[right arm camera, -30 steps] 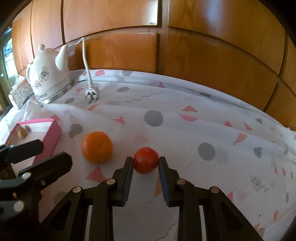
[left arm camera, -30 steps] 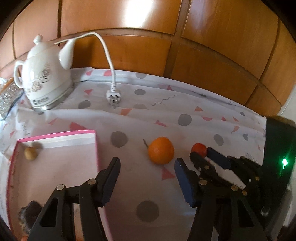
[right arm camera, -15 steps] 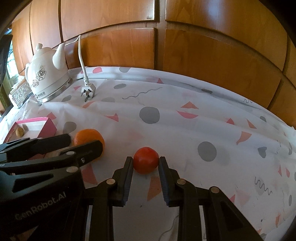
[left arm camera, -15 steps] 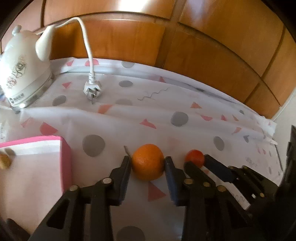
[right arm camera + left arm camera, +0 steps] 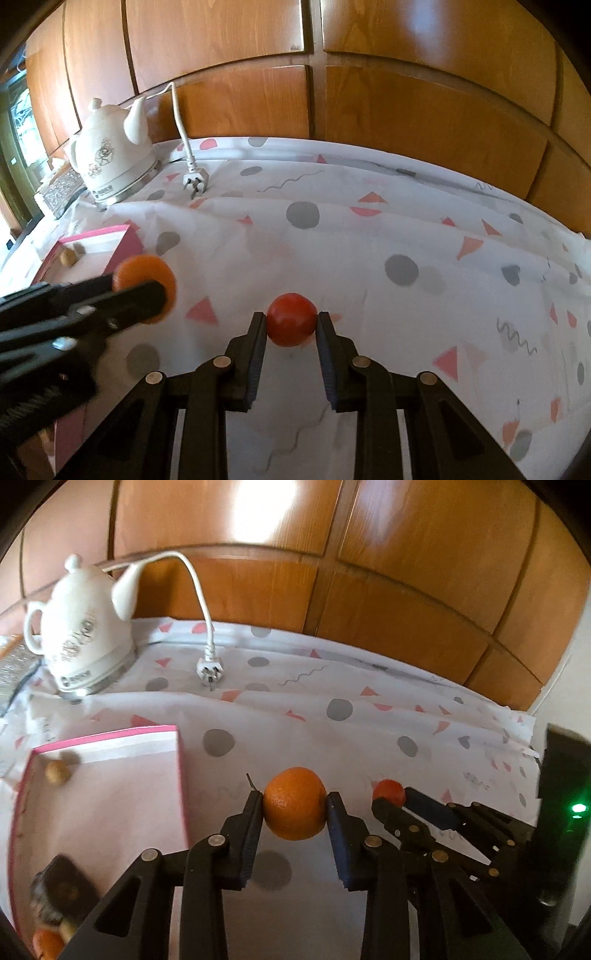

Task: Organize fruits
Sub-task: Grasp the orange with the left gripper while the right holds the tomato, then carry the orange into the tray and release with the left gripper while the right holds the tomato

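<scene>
Left wrist view: left gripper (image 5: 294,803) is closing, pads pressing the orange (image 5: 294,804); box (image 5: 110,794) at left is blurred, cropped. Right gripper (image 5: 291,321) clamps the tomato (image 5: 291,319) above the cloth (image 5: 369,258).

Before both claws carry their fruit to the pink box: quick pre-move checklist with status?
1. Left claw clamped on the orange, jaws closing, pads on both sides: ok.
2. Right claw shut on the red fruit: ok.
3. Orange off the tablecloth, judging by its shadow below: ok.
4. Red fruit lifted clear: cannot tell.
5. Free floor in the pink box; only a small brown fruit at the far corner and dark items at the near edge: ok.
6. Kettle and plug away from the path: ok.
</scene>
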{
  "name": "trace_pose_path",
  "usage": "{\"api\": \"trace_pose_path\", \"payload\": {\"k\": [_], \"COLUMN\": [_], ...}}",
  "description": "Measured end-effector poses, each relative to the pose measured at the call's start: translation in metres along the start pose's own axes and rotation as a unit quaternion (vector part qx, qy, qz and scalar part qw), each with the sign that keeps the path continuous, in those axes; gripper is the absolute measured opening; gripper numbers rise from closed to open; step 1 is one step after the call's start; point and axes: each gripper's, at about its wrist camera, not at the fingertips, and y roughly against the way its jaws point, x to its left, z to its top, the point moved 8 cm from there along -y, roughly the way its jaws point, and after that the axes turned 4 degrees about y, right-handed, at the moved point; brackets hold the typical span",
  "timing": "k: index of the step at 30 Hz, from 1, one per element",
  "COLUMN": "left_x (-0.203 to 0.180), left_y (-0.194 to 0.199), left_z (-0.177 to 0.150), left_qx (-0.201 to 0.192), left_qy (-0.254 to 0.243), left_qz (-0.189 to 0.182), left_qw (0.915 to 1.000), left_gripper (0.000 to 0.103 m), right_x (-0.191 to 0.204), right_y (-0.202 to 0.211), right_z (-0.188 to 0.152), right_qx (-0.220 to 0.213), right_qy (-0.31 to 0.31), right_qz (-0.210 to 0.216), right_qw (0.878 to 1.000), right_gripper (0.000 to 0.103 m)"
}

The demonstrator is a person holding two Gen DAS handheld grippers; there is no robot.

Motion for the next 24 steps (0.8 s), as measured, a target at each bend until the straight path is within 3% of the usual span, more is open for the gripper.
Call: {"api": "trace_pose_path", "payload": {"k": [13,24], "left_x": [0.029,0.083], "left_y": [0.082,0.123], "left_z": [-0.031,-0.055], "left_qx": [-0.045,-0.065], "left_qy": [0.014,0.044], "left_qz": [0.013,0.045], "left_qw": [0.9988,0.9959], "left_gripper": [0.035,0.035], "right_x": [0.025,0.052], "right_y": [0.042,0.057], "right_z": [-0.045,-0.06], "right_qx": [0.004,0.006], "right_qy": [0.004,0.026], "right_qz": [0.011,0.016], "right_qw": [1.0,1.0], "right_gripper": [0.027,0.027]}}
